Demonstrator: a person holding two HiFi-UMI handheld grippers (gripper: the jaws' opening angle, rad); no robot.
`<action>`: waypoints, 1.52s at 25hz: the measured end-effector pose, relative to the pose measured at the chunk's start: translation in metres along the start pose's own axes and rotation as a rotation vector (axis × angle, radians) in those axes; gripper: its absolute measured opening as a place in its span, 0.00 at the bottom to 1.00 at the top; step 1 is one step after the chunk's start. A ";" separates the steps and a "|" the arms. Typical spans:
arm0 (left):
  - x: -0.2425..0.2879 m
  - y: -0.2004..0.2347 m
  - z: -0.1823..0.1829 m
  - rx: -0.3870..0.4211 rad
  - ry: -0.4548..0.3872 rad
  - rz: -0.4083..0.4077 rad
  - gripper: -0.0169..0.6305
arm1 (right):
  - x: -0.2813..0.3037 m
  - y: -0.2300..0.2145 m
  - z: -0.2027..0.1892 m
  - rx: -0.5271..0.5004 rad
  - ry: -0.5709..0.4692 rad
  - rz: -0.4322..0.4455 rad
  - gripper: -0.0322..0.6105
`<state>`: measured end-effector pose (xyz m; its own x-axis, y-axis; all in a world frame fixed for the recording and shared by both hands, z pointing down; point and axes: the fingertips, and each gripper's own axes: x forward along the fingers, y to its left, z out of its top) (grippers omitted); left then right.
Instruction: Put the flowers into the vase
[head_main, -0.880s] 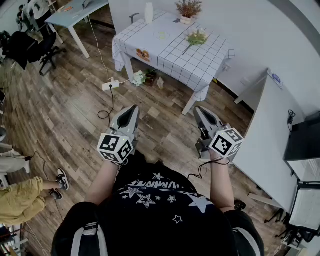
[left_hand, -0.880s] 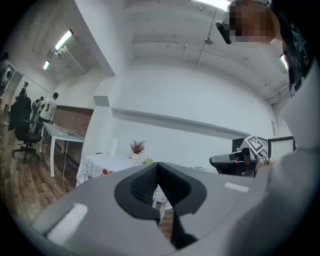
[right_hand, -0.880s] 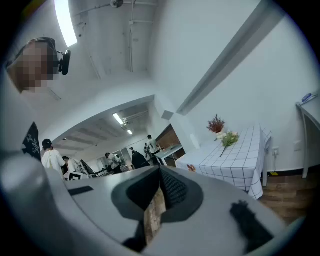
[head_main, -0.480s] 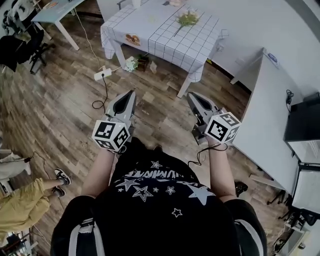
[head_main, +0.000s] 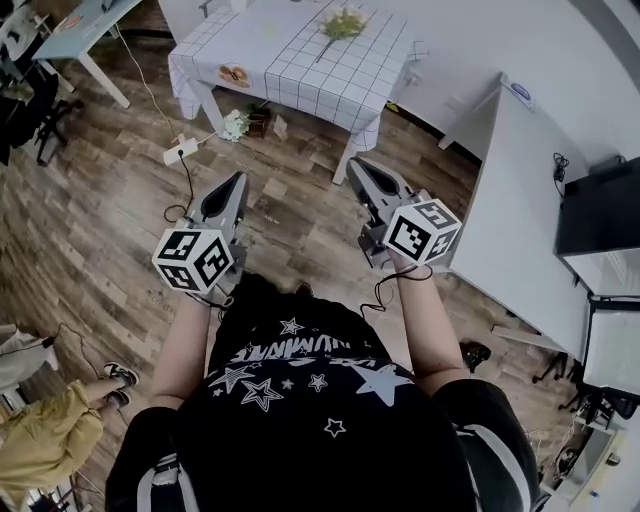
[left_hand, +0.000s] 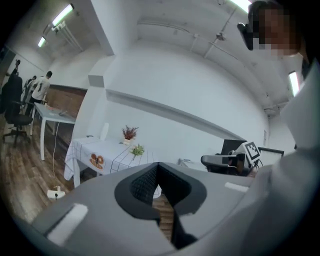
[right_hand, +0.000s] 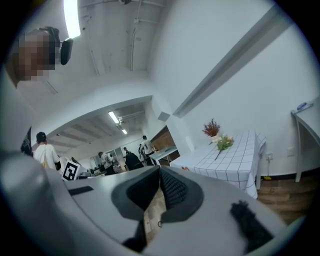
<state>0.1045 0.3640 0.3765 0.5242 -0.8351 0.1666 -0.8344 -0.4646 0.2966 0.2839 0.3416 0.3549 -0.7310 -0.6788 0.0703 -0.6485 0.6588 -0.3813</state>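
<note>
Flowers (head_main: 340, 24) are lying on the far table (head_main: 300, 75), which is wearing a white cloth with dark squares. They are sitting right at the top edge of the head view, and that edge is cutting off the far end of the table. The tall white vase (left_hand: 104, 131) is showing in the left gripper view, small and blurry, standing at the left end of that table, apart from the flowers. A little pot with a reddish plant (left_hand: 129, 133) is standing near the flowers.

The left gripper (head_main: 239, 178) and the right gripper (head_main: 355, 166) are both pointing toward the table, well away from it. Each one is keeping its jaws pressed together, holding nothing. The person's dark starry shirt (head_main: 300, 390) is filling the near part of the head view and hiding the floor under it.

Wood floor (head_main: 110, 220) is lying between the grippers and the table. A white bunch (head_main: 235, 123) is sitting on the floor by a table leg, and a power strip (head_main: 180, 152) is lying near it. A white desk (head_main: 520, 220) is standing on the right, with a black screen (head_main: 600, 205) beyond it. Someone in yellow (head_main: 45, 455) is getting cut off at the near left. Far-off people (right_hand: 145, 146) are looking too small to make out.
</note>
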 end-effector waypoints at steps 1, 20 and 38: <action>0.000 -0.001 -0.002 -0.012 0.006 -0.005 0.04 | 0.000 -0.002 -0.001 0.018 -0.001 0.003 0.07; -0.004 0.028 -0.016 -0.014 0.048 0.068 0.04 | 0.020 -0.032 -0.025 0.097 0.036 -0.025 0.07; 0.084 0.156 0.048 -0.040 -0.034 0.056 0.04 | 0.151 -0.080 0.007 -0.008 0.113 -0.087 0.07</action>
<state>0.0103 0.2073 0.3913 0.4700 -0.8694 0.1524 -0.8545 -0.4049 0.3254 0.2274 0.1842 0.3891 -0.6911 -0.6928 0.2060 -0.7116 0.6024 -0.3617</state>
